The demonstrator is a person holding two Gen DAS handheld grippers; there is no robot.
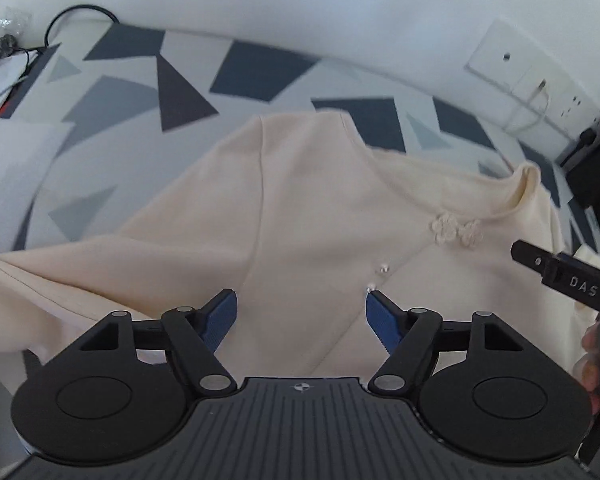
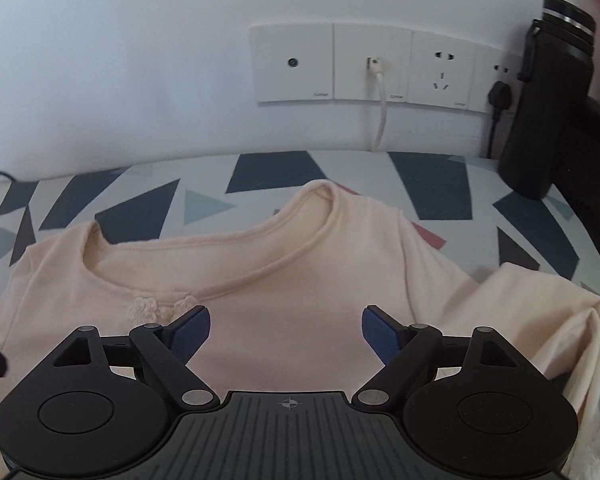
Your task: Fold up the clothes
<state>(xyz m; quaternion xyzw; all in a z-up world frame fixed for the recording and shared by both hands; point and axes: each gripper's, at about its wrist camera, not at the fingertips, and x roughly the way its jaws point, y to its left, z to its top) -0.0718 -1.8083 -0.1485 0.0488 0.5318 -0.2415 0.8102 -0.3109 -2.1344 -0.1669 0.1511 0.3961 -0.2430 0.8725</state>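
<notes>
A cream long-sleeved top [image 1: 308,216] lies spread on a table with a grey and blue triangle pattern [image 1: 140,80]. Its round neckline with two small knitted flowers [image 1: 456,232] points to the right in the left wrist view. My left gripper [image 1: 300,312] is open and empty just above the chest of the top. My right gripper [image 2: 286,328] is open and empty above the top [image 2: 284,276], just below the neckline [image 2: 220,240]. The right sleeve is folded back on itself [image 2: 540,312]. The right gripper's finger also shows at the right edge of the left wrist view [image 1: 556,272].
A white wall with a row of sockets [image 2: 364,64] stands behind the table, with a white cable [image 2: 380,112] and a black plug [image 2: 500,96]. A black bottle [image 2: 548,96] stands at the back right. Black cables [image 1: 28,40] lie at the back left.
</notes>
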